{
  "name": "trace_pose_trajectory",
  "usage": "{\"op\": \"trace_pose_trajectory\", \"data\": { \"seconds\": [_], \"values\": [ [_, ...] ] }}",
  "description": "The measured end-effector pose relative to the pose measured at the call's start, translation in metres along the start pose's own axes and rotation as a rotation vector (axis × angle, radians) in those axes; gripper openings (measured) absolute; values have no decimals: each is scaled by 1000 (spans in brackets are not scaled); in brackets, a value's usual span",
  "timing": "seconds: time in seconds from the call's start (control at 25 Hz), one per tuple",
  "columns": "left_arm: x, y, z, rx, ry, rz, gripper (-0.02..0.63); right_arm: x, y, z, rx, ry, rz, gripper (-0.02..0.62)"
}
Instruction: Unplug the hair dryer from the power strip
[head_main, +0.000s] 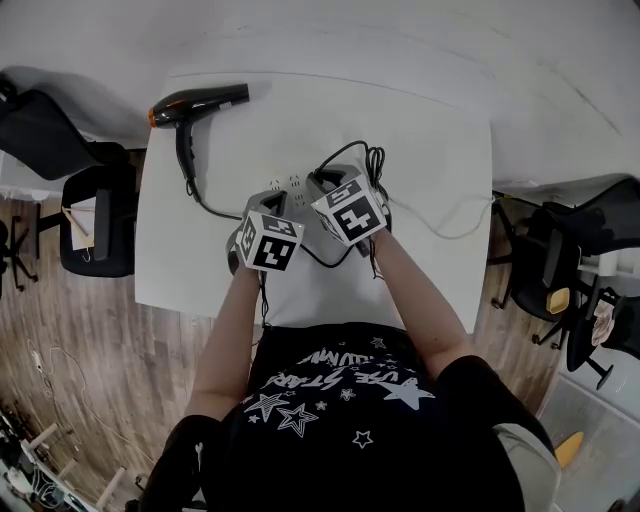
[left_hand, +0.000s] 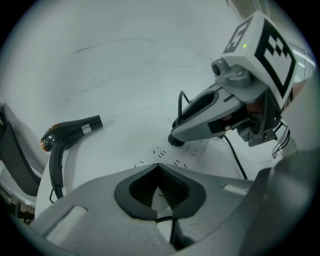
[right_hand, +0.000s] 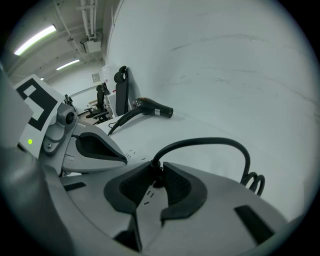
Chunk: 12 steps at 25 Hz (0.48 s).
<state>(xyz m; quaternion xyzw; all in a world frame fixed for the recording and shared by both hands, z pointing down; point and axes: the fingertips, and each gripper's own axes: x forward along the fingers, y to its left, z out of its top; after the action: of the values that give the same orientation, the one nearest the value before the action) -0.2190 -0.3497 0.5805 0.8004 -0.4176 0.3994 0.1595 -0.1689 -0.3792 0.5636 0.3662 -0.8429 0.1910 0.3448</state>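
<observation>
Pinching the plug (right_hand: 156, 176) on the power strip (left_hand: 172, 156), the right gripper (right_hand: 156, 168) holds tight; the left gripper (left_hand: 159, 166) has its jaws shut together.

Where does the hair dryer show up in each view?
Head view: hair dryer at upper left, on the table's far left corner.
Left gripper view: hair dryer at middle left, lying on its side.
Right gripper view: hair dryer small, just above centre.
Shared landmark: the white power strip, visible in all three.
</observation>
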Motion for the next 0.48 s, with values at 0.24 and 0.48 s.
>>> {"op": "trace_pose_trajectory", "data": {
  "seconds": [0.24,0.48],
  "values": [
    [1,-1,0,19,3,2,8,1,-3,3,21,-35,-17,80],
    [1,-1,0,17,30,-18,8,-1,-3,5,27,-88,-43,78]
  ]
}}
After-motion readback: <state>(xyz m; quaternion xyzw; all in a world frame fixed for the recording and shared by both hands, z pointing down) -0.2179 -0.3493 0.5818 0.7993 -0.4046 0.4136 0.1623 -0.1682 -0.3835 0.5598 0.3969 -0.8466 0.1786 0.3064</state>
